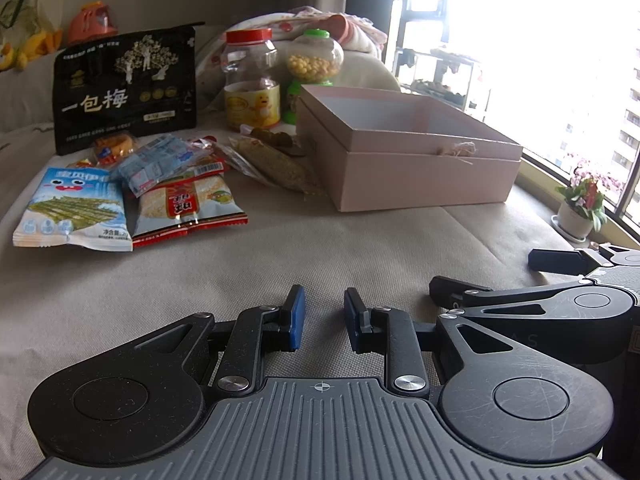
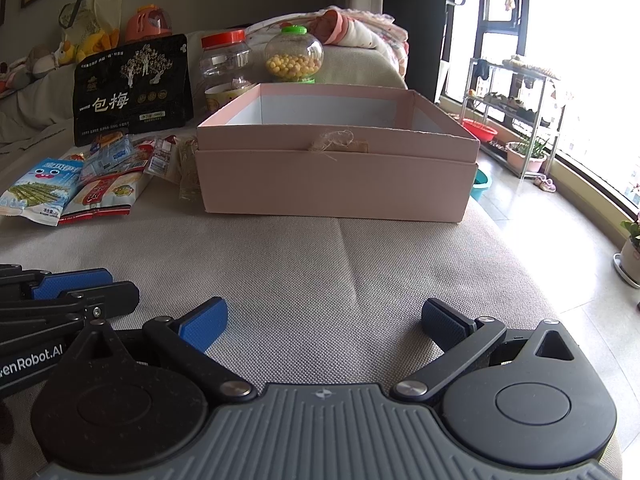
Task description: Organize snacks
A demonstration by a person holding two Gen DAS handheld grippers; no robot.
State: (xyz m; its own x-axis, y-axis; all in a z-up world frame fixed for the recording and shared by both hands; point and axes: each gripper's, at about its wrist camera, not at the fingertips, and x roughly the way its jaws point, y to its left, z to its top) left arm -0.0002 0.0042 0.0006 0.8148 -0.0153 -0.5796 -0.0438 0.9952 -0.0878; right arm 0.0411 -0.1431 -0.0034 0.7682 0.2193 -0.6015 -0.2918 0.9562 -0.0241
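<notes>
An open pink cardboard box [image 1: 420, 176] [image 2: 336, 184] stands on the beige cushion, its inside bare as far as I can see. Left of it lie snack packs: a blue-and-white seaweed pack [image 1: 76, 208] [image 2: 36, 192], a red rice-cracker pack [image 1: 188, 204] [image 2: 100, 196], a light-blue packet [image 1: 160, 160] and a clear grain bar packet [image 1: 276, 164]. Behind them stand a black plum bag [image 1: 124, 88] [image 2: 132, 88], a red-lidded jar [image 1: 250, 80] [image 2: 226, 64] and a green-lidded candy jar [image 1: 314, 58] [image 2: 294, 56]. My left gripper [image 1: 325, 318] [image 2: 120, 285] rests low, narrowly open and holding nothing. My right gripper [image 2: 324, 320] [image 1: 484, 274] is wide open beside it.
A blanket pile [image 1: 340, 28] and plush toys [image 2: 80, 48] sit at the back. The cushion's edge drops to the floor on the right, where a flower pot [image 1: 580, 208], a metal plant rack [image 2: 516, 112] and the window stand.
</notes>
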